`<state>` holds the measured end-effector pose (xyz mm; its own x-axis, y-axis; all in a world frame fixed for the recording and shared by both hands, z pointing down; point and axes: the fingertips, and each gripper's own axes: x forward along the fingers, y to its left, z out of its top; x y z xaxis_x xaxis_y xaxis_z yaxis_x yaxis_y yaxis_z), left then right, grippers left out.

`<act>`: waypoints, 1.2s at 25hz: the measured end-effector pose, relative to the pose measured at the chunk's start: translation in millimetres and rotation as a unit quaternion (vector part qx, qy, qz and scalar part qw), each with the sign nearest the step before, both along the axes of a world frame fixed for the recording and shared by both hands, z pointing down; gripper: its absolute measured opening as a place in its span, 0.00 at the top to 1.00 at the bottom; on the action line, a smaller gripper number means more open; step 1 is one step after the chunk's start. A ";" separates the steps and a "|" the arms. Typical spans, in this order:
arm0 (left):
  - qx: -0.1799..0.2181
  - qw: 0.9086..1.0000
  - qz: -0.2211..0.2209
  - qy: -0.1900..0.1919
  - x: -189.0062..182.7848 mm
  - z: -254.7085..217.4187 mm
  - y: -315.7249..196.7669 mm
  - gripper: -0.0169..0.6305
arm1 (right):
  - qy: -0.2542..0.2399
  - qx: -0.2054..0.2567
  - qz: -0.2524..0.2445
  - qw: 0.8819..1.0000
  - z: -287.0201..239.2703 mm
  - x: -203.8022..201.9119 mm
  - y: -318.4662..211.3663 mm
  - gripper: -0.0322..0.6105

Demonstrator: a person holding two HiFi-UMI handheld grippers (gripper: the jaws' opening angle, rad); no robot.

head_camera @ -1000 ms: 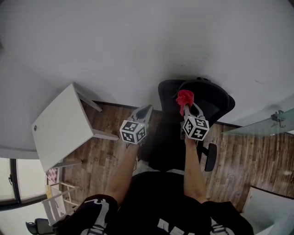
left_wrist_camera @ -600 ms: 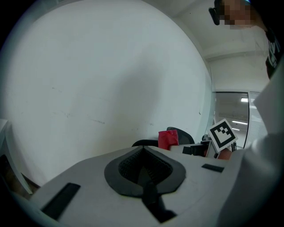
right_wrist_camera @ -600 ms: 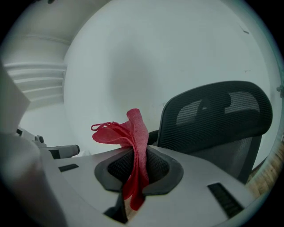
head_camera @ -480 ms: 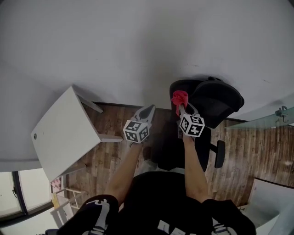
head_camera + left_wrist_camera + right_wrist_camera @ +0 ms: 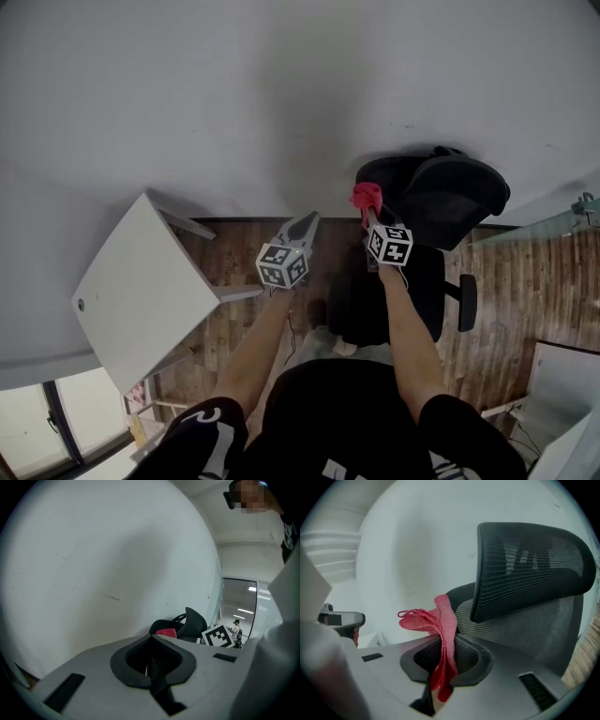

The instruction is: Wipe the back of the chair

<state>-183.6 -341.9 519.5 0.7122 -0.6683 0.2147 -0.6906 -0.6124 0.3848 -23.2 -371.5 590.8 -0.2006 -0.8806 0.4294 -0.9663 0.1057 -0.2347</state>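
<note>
**Q:** Where is the chair, and what is at it?

**A:** A black mesh office chair (image 5: 441,202) stands on the wooden plank floor (image 5: 234,253), close to the white wall (image 5: 281,94). Its back and headrest fill the right gripper view. The person's right tongs (image 5: 368,214) are clamped on a crumpled red cloth (image 5: 365,197). The cloth sits just beside the left edge of the chair's back. Whether it touches the mesh cannot be told.

**Q:** How does the cloth sit in the tongs?

**A:** It is pinched between the closed jaws, bunched above them, with a fold hanging below.

**Q:** And the other hand?

**A:** The left tongs (image 5: 305,223) are closed on nothing. They are held over the floor between the chair and a white square tabletop (image 5: 141,291), and point toward the wall.
</note>
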 end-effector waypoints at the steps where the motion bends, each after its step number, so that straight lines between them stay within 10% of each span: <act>1: -0.004 1.000 -0.001 -0.006 -0.4 4.2 -2.1 0.94 | 0.008 -0.001 0.000 1.000 4.7 2.4 -2.5 0.84; 30: -0.021 0.998 0.009 -0.058 70.9 42.7 23.7 0.94 | 0.021 -0.043 0.001 0.999 69.0 90.5 -11.7 0.84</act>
